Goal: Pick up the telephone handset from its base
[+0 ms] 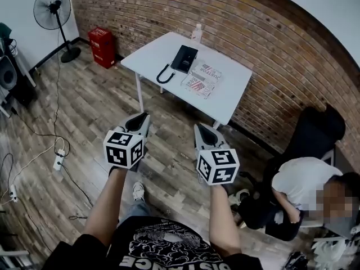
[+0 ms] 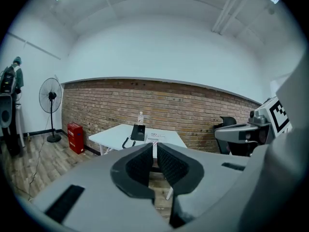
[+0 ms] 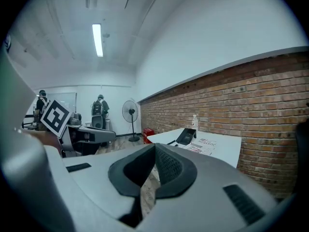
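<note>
The left gripper (image 1: 143, 116) and right gripper (image 1: 198, 127) hover side by side above the floor (image 1: 84, 111), each with jaws together, empty. Well beyond, the handset (image 1: 180, 59) sits on its base (image 1: 189, 56) on the table (image 1: 236, 89).

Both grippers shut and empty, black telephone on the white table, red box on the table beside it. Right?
No. The red box stands on the wooden floor by the brick wall, not on the white rectangular table, as the head view shows. The rest holds: left gripper and right gripper shut and empty, black telephone on that table.
</note>
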Action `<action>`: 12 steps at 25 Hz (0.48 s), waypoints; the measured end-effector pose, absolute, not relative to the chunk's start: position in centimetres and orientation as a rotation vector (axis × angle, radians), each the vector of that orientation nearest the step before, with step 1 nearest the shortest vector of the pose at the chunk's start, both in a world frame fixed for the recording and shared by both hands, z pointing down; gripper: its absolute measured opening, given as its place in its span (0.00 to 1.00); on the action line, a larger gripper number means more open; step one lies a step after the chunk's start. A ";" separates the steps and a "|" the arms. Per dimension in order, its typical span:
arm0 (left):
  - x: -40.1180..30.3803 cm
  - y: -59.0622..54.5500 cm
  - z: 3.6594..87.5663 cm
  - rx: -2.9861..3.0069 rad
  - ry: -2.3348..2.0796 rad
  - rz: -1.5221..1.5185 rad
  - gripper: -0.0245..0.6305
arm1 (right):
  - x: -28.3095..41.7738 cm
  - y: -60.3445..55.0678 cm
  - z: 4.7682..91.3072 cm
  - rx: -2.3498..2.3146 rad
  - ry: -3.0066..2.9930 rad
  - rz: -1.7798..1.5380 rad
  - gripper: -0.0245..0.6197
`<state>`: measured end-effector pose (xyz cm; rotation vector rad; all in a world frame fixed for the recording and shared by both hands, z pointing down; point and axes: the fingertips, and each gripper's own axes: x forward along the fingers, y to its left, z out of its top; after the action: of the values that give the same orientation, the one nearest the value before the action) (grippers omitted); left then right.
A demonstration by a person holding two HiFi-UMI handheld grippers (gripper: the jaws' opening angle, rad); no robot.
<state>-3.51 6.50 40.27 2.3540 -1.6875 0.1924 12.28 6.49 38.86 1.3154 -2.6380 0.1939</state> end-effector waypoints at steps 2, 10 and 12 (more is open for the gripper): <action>-4.9 3.9 40.0 2.363 -1.668 0.191 0.05 | 10.7 4.2 38.6 1.325 -2.628 0.198 0.04; -10.1 -5.5 39.4 2.442 -1.516 0.215 0.11 | 4.9 -3.5 37.5 1.427 -2.573 0.229 0.04; -11.3 -7.5 39.2 2.456 -1.490 0.211 0.13 | 3.7 -5.2 37.4 1.451 -2.554 0.233 0.04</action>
<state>-11.31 -7.49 39.21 2.4557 -1.4899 0.2108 3.66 -5.18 37.41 1.4510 -2.5543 0.2332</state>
